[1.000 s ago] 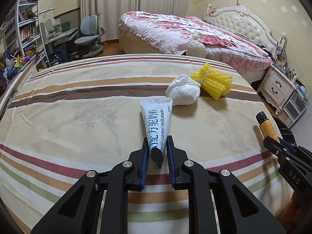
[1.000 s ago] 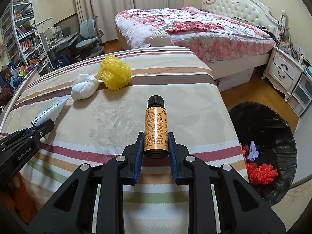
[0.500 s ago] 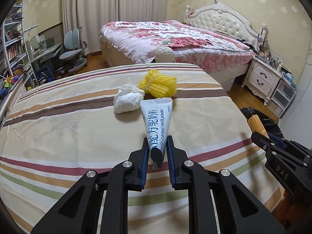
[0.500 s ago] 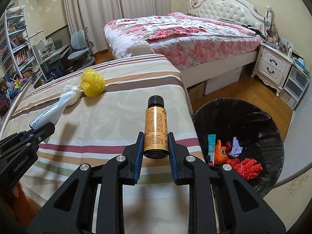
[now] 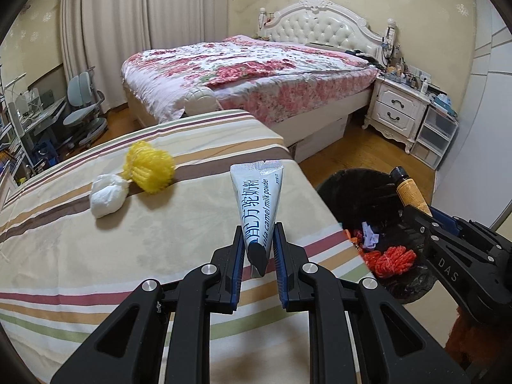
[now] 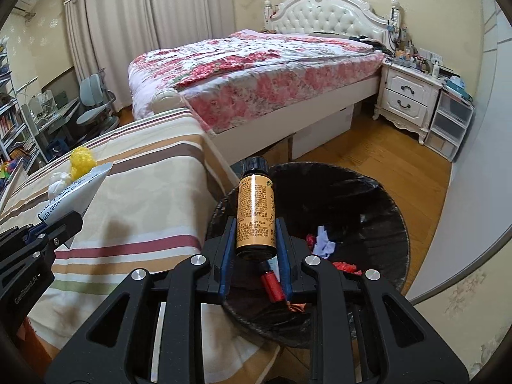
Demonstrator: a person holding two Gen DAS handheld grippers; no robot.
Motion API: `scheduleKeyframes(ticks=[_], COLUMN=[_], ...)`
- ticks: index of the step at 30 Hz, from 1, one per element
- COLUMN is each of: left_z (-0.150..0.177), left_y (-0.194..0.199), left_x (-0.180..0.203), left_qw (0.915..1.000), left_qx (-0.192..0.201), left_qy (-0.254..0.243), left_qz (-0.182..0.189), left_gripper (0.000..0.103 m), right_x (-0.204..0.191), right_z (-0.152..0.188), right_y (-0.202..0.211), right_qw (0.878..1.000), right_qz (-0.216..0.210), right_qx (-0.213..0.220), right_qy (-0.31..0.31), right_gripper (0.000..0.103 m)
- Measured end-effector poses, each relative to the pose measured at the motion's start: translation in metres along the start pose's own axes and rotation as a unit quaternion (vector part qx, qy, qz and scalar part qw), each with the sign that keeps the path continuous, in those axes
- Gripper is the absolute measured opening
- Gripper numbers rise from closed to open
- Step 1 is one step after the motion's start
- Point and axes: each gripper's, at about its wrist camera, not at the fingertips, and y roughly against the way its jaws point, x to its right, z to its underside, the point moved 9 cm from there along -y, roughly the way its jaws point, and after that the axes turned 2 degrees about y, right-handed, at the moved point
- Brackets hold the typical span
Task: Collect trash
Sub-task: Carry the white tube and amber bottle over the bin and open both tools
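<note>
My left gripper (image 5: 258,240) is shut on a white and blue milk powder sachet (image 5: 259,198), held over the right edge of the striped bed (image 5: 96,249). My right gripper (image 6: 255,236) is shut on a small amber bottle with a black cap (image 6: 255,211), held above the black-lined trash bin (image 6: 352,192). The bin (image 5: 355,188) holds red netting, paper scraps and other waste. A yellow mesh ball (image 5: 148,171) and a white crumpled wad (image 5: 107,194) lie on the striped bed. The left gripper with its sachet (image 6: 72,192) shows at the left of the right wrist view.
A floral-covered bed (image 6: 256,67) with a white tufted headboard stands behind. A white nightstand (image 6: 408,99) and plastic drawers (image 6: 451,128) stand at the right. A desk, chairs (image 5: 84,118) and shelves fill the far left. Wooden floor surrounds the bin.
Both grippers have swung to the right, from over the striped bed toward the trash bin. The bottle now hangs over the bin's opening; the sachet is at the bed's edge. Both grips are unchanged.
</note>
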Motion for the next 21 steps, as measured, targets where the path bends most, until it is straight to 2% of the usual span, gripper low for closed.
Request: scheduleKeyframes(ticks=[8,21], left_z=[-0.009,-0.013], left_y=[-0.019,-0.042], left_x=[0.052,0.091], left_qw=[0.9993,0.9984], left_qx=[-0.002,-0.010], left_qy=[-0.030,-0.053], left_qz=[0.020,0.019], left_gripper=[0.019,0.019], right_x=[0.042,0.078], right_z=[-0.005,0.003], right_y=[-0.009,-0.025], right_qw=[0.999,0.998], right_qz=[0.021,0.036], right_qx=[0.000,-0.011], right_qy=[-0.028,-0.053], right_gripper=[0.023,0.023])
